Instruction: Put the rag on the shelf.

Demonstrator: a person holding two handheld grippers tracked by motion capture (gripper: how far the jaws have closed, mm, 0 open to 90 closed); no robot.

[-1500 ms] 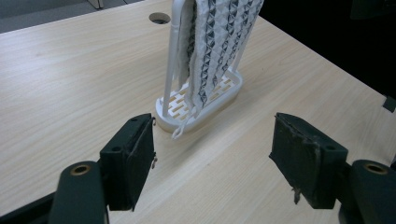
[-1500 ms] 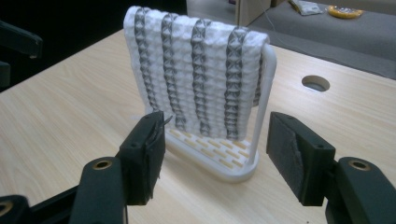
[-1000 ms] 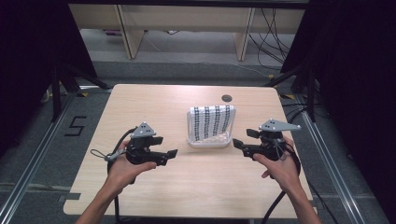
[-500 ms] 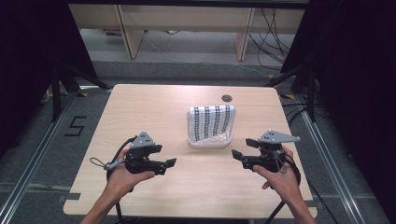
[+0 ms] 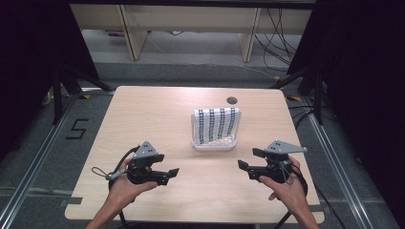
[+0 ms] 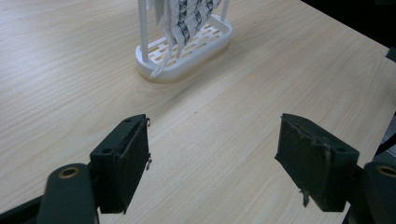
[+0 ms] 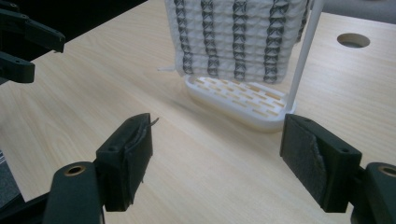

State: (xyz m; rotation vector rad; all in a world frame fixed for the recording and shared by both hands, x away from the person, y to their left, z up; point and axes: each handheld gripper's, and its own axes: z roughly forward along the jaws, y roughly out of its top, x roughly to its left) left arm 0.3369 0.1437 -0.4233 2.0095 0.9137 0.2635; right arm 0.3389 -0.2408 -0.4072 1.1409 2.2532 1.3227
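Top of the patterned cloth point(image 6: 180, 18) on the white rack point(image 6: 187, 49) was cut off by the left gripper view's upper edge.

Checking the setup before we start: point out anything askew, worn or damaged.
The black pads on the right claw are frayed, the lining peeling on one pad. The white plastic rack with its black-patterned white cloth stands upright on the wooden table.

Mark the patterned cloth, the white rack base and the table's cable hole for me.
patterned cloth point(image 5: 217, 125): high view, middle of its striped face.
white rack base point(image 7: 243, 100): right gripper view, slotted floor of the base.
cable hole point(image 5: 232, 100): high view, centre of the round hole.
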